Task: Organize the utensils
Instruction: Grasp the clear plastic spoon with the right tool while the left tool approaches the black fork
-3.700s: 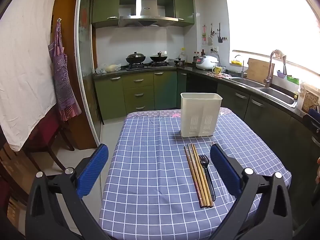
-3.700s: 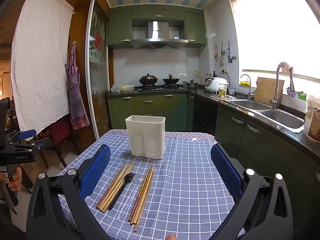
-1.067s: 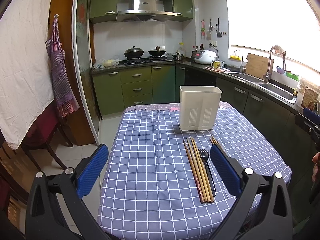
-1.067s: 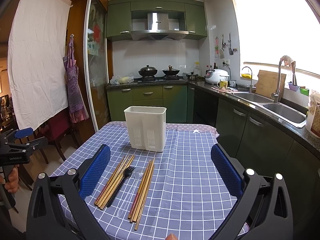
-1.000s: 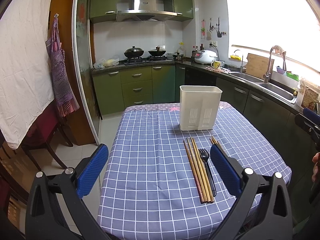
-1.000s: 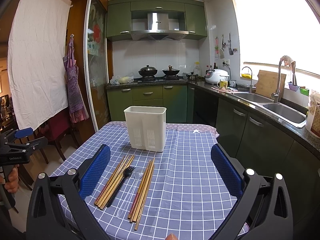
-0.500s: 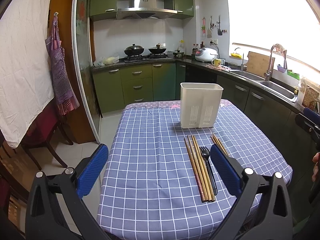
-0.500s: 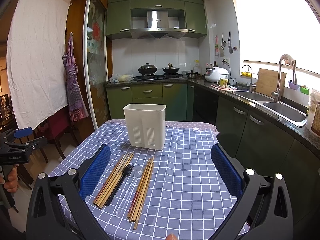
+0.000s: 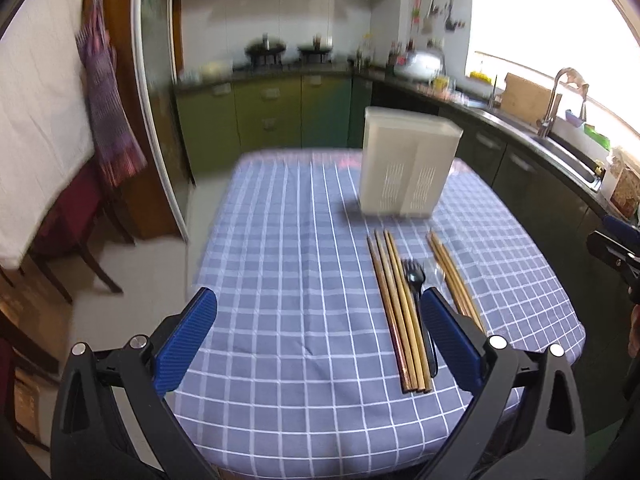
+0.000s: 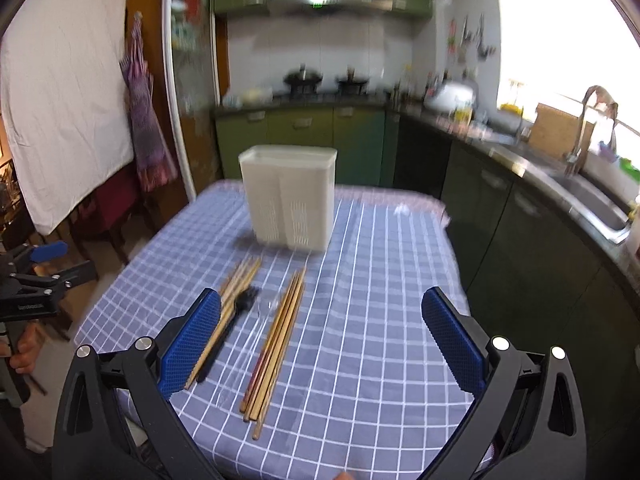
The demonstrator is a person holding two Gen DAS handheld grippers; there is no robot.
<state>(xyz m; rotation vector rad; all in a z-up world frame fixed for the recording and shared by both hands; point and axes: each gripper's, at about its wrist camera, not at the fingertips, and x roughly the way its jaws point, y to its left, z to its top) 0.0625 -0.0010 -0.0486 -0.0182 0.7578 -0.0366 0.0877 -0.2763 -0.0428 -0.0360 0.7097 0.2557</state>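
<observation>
Jaws first: your left gripper (image 9: 320, 334) is spread wide with nothing between its blue pads, and your right gripper (image 10: 322, 334) is just as wide and just as empty. Both hang above the near edge of the table (image 9: 280, 280), clear of the cloth, so neither is touching a utensil.

Just ahead of your left gripper's right-hand pad lies one bundle of chopsticks (image 9: 398, 312), side by side and pointing toward the holder, with the black fork (image 9: 416, 280) right beside them. A second bundle of chopsticks (image 10: 276, 344) lies a little further over, and between fork and that bundle there seems to be a clear plastic spoon (image 10: 256, 332), hard to make out against the checks.

Beyond them all stands the white utensil holder (image 10: 290, 200), upright, near the far end of the table. Its inside is not visible from either camera, so you cannot confirm it is empty.

By my reading you have not started sorting: every utensil in sight is flat on the cloth. All the picking and dropping into the holder is left.
</observation>
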